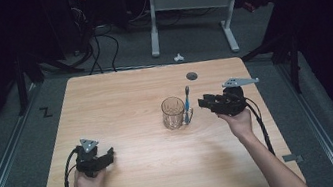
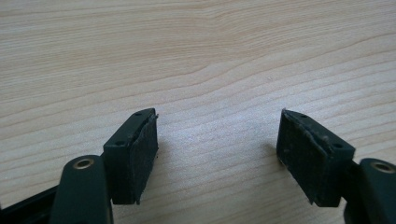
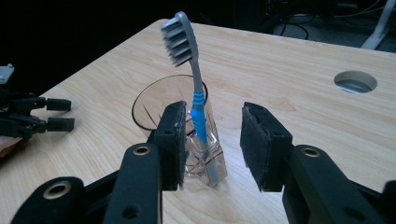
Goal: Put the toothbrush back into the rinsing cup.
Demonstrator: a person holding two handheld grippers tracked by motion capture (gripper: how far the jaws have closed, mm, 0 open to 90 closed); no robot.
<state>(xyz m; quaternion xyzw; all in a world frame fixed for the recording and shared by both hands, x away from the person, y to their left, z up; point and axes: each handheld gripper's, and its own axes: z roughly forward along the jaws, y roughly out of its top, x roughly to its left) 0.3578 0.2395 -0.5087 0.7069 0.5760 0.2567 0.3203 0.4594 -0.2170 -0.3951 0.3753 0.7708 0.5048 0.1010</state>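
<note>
Glass [image 1: 173, 113] table [image 1: 129, 94] centre, toothbrush [image 1: 187, 104] leaning on its 3 o'clock side | right gripper [image 1: 205, 102] at 3 o'clock, jaws apart, empty | left gripper [image 1: 109, 155] at 8 o'clock, jaws apart, empty

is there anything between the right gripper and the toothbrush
Nothing visible does. The right gripper is open and faces the toothbrush, which leans against the outside of the glass. The glass stands behind the toothbrush, not in front of it.
</note>
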